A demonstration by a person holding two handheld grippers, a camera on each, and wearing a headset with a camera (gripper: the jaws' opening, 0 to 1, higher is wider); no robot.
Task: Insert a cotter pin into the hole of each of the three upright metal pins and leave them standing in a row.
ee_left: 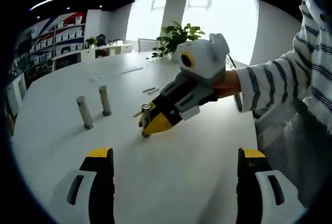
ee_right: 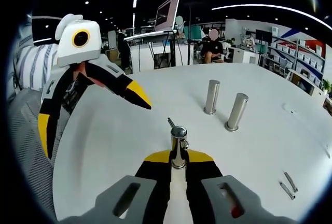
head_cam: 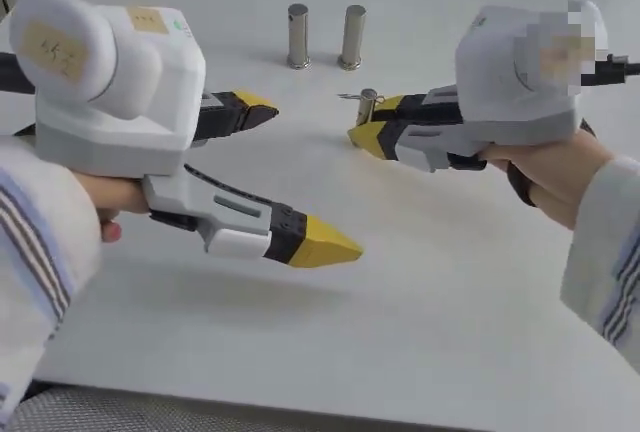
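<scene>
Left tool (head_cam: 310, 180): nearest, held low over the desk (head_cam: 450, 312), jaws spread wide with nothing between them.
Right tool (head_cam: 360, 139): jaws pressed onto the lower part of one metal pin (head_cam: 367, 107), which stands upright on the desk.
Cotter pin (head_cam: 350, 97): sticks out sideways through that pin's top.
Two other metal pins (head_cam: 298, 36): upright side by side farther back, apart from both tools.
Loose cotter pins (ee_right: 287, 184): lying flat on the desk, well off to the side.

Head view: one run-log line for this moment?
right gripper shut on metal pin, cotter pin inserted | left gripper open | two other pins upright, bare
</scene>
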